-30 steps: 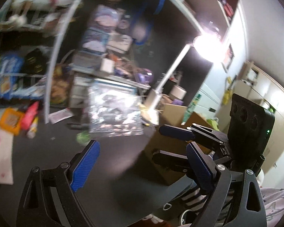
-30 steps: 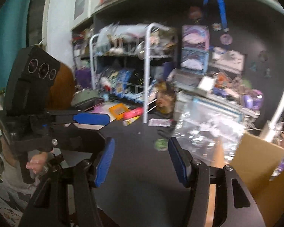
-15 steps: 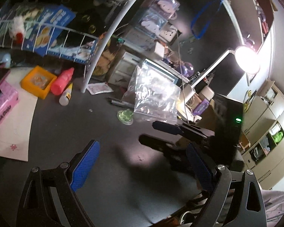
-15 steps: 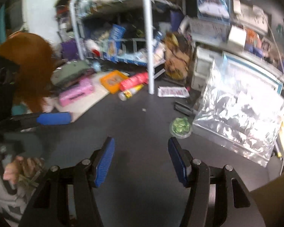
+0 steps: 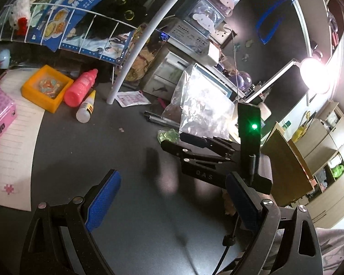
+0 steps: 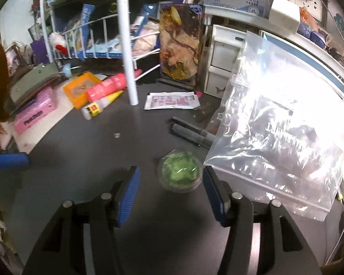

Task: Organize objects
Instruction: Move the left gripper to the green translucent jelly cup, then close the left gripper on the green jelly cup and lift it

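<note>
Left of the green-filled clear container point(image 6: 180, 174), the left gripper point(image 5: 169, 202) is held wide open and empty. The right gripper point(image 6: 170, 194) is closing around that container on the table point(image 6: 80, 160), untouched yet; the clear bag point(image 6: 284, 137) just right could be snagged.

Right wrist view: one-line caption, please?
Right claw, closing, straddles a clear green-filled cup on the dark desk, beside a plastic bag.

Dark grey bench point(image 6: 84, 160); blue ribbed pads on the black right tool point(image 6: 170, 193); green item in a clear round container point(image 6: 180, 171); pink bottle point(image 6: 107, 87); orange tray point(image 6: 79, 89); clear glossy bag point(image 6: 284, 137).
</note>
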`<state>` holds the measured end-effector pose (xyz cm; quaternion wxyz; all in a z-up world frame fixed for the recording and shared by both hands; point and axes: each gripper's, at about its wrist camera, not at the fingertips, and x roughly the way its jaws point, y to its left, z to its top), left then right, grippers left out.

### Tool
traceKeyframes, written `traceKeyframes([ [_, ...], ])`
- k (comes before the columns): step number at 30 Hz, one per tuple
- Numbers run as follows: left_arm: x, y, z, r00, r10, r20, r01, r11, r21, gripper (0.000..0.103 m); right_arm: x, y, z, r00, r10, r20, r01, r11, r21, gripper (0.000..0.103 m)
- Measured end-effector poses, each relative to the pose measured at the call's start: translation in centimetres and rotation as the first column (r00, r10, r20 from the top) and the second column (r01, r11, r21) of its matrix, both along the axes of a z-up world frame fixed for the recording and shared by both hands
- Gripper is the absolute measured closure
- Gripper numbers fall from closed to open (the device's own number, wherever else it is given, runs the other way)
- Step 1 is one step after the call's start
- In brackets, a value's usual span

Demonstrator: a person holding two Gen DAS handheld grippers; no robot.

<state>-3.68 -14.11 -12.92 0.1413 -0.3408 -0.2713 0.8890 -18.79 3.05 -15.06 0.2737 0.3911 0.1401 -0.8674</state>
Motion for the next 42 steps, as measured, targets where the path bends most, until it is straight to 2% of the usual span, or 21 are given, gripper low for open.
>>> traceKeyframes([
  [3, -0.3, -0.2, 0.0, 1.000, 0.004, 0.004, -0.004, 1.000, 0.002, 0.011, -0.7, -0.1, -0.3, 1.000, -0.006, 0.008, 0.006, 1.000, 0.003, 0.059],
  [6, -0.5, -0.1, -0.1, 1.000, 0.002, 0.007, -0.002, 1.000, 0.004, 0.011, -1.1, -0.3, -0.4, 1.000, -0.010, 0.010, 0.010, 1.000, 0.014, 0.070],
  [11, -0.4, 0.2, 0.0, 1.000, -0.004, 0.005, 0.004, 1.000, 0.004, 0.011, -0.8, -0.4, -0.4, 1.000, -0.002, 0.000, 0.002, 1.000, 0.030, 0.072],
  [15, -0.1, 0.2, 0.2, 1.000, -0.001, 0.000, 0.001, 1.000, 0.010, 0.011, 0.0, -0.4, -0.2, 0.999, 0.028, 0.015, -0.028, 1.000, 0.006, 0.072],
  [16, 0.0, 0.2, 0.3, 1.000, -0.001, 0.000, 0.001, 1.000, 0.009, 0.011, 0.3, -0.3, -0.1, 0.999, 0.038, 0.017, -0.038, 0.999, -0.005, 0.081],
  [19, 0.2, 0.4, 0.6, 1.000, -0.005, -0.006, 0.005, 1.000, 0.011, 0.011, 1.5, -0.3, 0.6, 0.998, 0.066, 0.021, -0.066, 0.997, -0.026, 0.081],
  [23, 0.9, 0.9, 1.0, 1.000, -0.014, -0.019, 0.015, 1.000, 0.011, 0.011, 3.0, -0.6, 0.8, 0.994, 0.103, 0.018, -0.103, 0.995, -0.003, 0.081],
  [27, 1.3, 1.1, 1.3, 1.000, -0.015, -0.025, 0.016, 1.000, 0.018, 0.011, 4.6, -0.5, 1.2, 0.989, 0.140, 0.037, -0.139, 0.989, -0.048, 0.081],
  [42, 2.8, 3.3, 4.5, 0.990, -0.085, -0.113, 0.094, 0.993, 0.073, 0.011, 13.0, 0.4, 9.2, 0.954, 0.258, -0.154, -0.278, 0.952, -0.131, 0.081],
])
